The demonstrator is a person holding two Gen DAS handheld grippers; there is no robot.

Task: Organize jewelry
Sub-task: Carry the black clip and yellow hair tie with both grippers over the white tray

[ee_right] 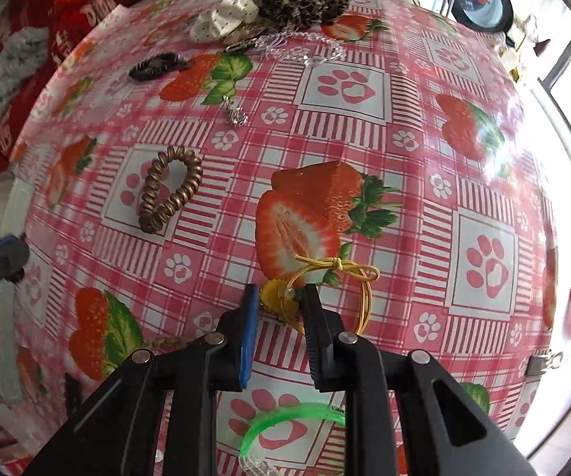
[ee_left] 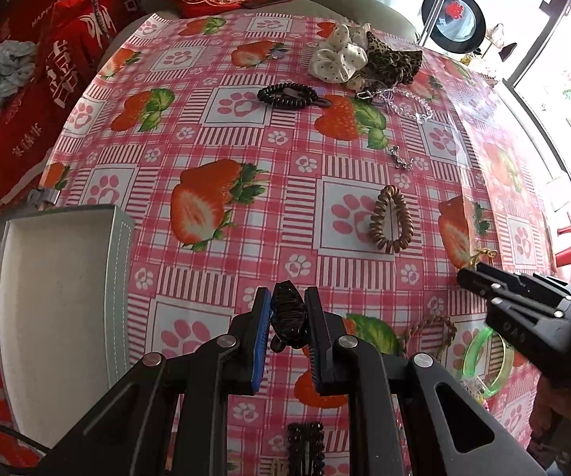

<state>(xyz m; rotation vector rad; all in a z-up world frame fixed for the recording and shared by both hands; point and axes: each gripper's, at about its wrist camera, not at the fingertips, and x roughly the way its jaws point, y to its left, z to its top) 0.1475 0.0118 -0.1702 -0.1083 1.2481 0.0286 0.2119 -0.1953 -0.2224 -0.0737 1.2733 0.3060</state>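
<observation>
Strawberry tablecloth [ee_left: 214, 127], left tool [ee_left: 287, 309] gripping black hair clip [ee_left: 288, 317], level

A black claw clip [ee_left: 288, 314] stands upright, pinched; the gold elastic tie [ee_right: 327, 282] (knotted, yellow charm) lies flat on the strawberry print.

My left gripper [ee_left: 288, 317] is clamped with something pinched between its fingers; my right gripper [ee_right: 280, 301] hovers low, jaws apart.

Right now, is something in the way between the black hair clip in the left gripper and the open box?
Nothing visible is. The black hair clip sits between the left gripper fingers; only bare tablecloth separates it from the open box.
</observation>
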